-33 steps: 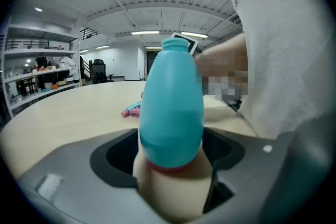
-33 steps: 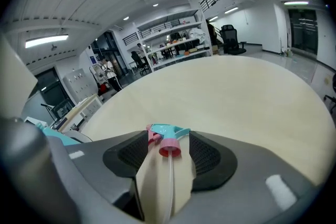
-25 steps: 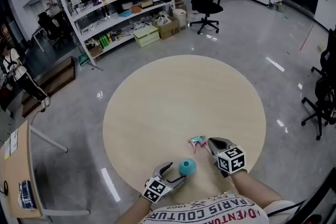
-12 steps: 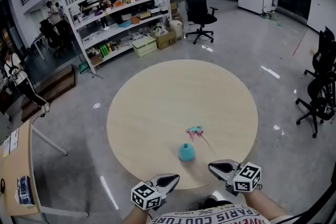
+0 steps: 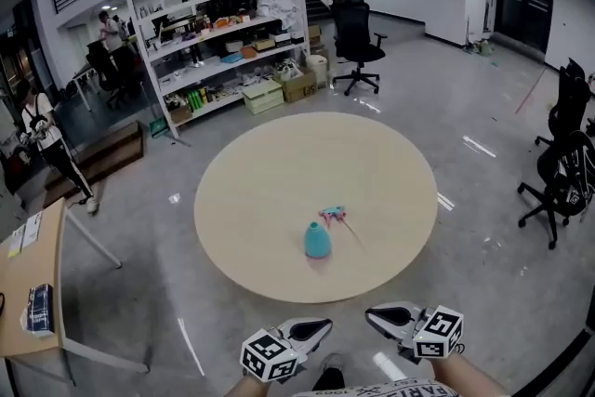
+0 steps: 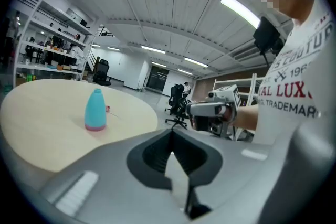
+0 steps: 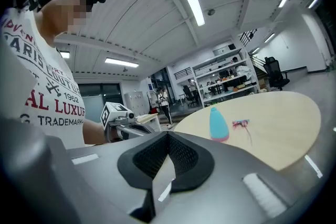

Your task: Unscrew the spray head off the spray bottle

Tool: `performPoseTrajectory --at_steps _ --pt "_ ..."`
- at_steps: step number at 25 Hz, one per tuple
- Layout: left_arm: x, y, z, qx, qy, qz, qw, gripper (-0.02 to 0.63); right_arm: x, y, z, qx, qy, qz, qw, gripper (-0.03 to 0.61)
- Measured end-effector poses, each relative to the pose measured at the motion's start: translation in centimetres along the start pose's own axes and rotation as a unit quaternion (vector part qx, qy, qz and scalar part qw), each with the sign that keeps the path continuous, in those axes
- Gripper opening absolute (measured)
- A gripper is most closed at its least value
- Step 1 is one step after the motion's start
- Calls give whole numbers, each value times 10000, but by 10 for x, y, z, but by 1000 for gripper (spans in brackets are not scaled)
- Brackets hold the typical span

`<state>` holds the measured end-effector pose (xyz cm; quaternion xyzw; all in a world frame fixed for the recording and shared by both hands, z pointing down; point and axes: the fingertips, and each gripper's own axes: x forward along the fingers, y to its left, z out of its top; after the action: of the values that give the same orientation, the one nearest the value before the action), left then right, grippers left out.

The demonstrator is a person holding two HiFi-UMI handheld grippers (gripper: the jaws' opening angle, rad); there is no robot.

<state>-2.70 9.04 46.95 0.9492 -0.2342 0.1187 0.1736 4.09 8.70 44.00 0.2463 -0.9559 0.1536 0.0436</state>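
Two grippers hang clear of the near edge of one round table [image 5: 244, 200]. The left gripper [image 5: 323, 324] has its jaws pressed together on nothing. On the table stand one teal bottle [image 5: 317, 240], upright, and just beyond it one spray head [image 5: 332, 215], lying loose. The right gripper [image 5: 374, 314] is likewise closed and empty.

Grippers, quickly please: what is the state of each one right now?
Grey left gripper: closed, holding nothing.
Grey right gripper: closed, holding nothing.
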Motion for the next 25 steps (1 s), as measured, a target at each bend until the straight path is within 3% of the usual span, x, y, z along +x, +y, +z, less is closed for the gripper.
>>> performPoseTrajectory --at_steps 3,6,12,19,25 --pt "-1 -63 -25 -160 -16 44 9999 2 -55 40 -39 159 62 -126 9998 1" --pt "-7 -128 -40 -40 -16 45 10000 2 -108 82 -63 107 162 -187 9996 2" --pt "-30 -230 -40 194 -166 209 9995 2 -176 146 -62 -114 119 -99 9998 1" --pt "-62 -288 -40 571 -195 555 9966 2 -207 200 -70 -261 -79 115 9996 0" --pt "-58 -314 -43 631 -89 612 9961 2 -237 208 -73 -302 -259 -38 9992 0"
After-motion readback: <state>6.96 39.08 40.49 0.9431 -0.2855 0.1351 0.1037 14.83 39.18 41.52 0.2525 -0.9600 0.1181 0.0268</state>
